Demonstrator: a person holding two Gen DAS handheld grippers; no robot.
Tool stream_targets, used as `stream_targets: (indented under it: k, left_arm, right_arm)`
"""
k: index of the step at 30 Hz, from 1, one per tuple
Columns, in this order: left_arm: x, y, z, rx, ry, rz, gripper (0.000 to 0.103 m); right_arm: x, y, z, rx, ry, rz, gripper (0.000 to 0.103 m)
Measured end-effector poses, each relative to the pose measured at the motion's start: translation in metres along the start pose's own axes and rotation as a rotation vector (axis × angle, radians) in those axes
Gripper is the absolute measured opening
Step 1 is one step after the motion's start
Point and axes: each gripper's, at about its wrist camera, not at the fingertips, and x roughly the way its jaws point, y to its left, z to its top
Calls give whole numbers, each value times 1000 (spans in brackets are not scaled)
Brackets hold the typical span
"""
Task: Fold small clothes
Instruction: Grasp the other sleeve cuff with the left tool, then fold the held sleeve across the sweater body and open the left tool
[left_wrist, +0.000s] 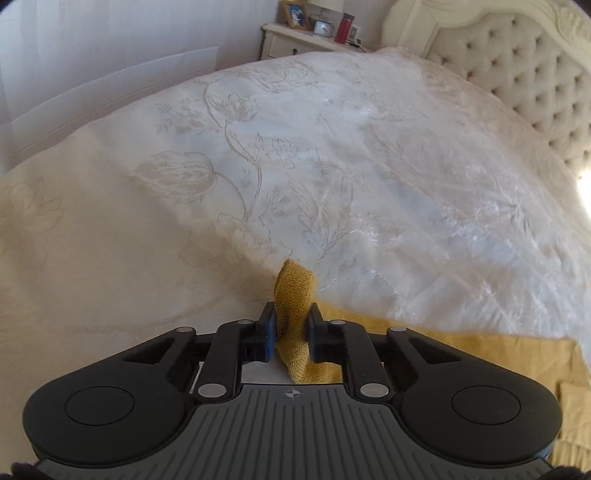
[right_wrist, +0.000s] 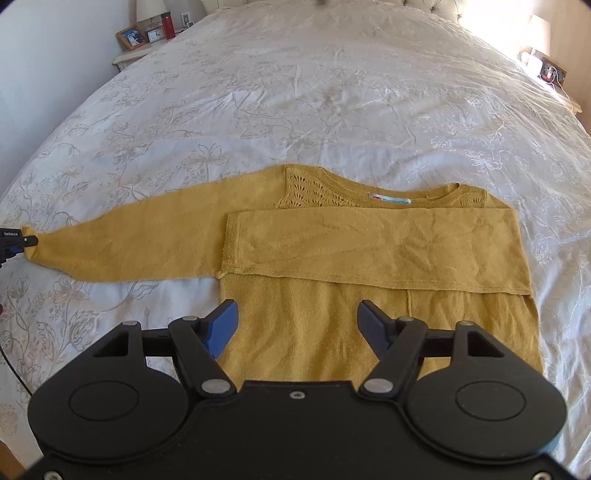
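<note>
Left wrist view: our left gripper (left_wrist: 291, 326) pinches the cuff (left_wrist: 294, 291) of a mustard sweater's sleeve on the white bedspread (left_wrist: 332, 166). Right wrist view: our right gripper (right_wrist: 297, 325) hovers wide apart, empty, over the sweater (right_wrist: 332, 325), one sleeve folded across its chest.

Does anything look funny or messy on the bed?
Only half-folded: the mustard-yellow knitted sweater has one sleeve laid across its chest, while the other sleeve sticks straight out sideways, its cuff pinched in the left gripper. Nothing looks spilled or torn.
</note>
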Motion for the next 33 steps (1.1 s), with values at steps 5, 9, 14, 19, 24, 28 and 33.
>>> stream_targets:
  k: [5, 9, 14, 19, 24, 28, 33]
  left_arm:
    - [-40, -25, 8, -50, -23, -102, 16]
    - [-74, -63, 14, -40, -52, -199, 16]
    - [-113, -137, 12, -10, -91, -322, 16]
    - [-132, -228, -9, -31, -99, -437, 16]
    - [-122, -329, -47, 7, -72, -517, 16]
    - [-100, -405, -87, 37, -25, -567, 16]
    - [-79, -481, -136, 149, 80, -587, 26]
  right_arm:
    - [1, -6, -5, -3, -3, 33, 73]
    - [0, -20, -13, 13, -6, 71, 73]
    - [-4, -47, -27, 9, -20, 120, 73]
    - [-15, -92, -40, -4, -40, 156, 73]
    - [-29, -148, -53, 0, -72, 154, 73]
    - [-35, -187, -63, 26, -78, 144, 74]
    - [-41, -223, -72, 87, -82, 119, 74]
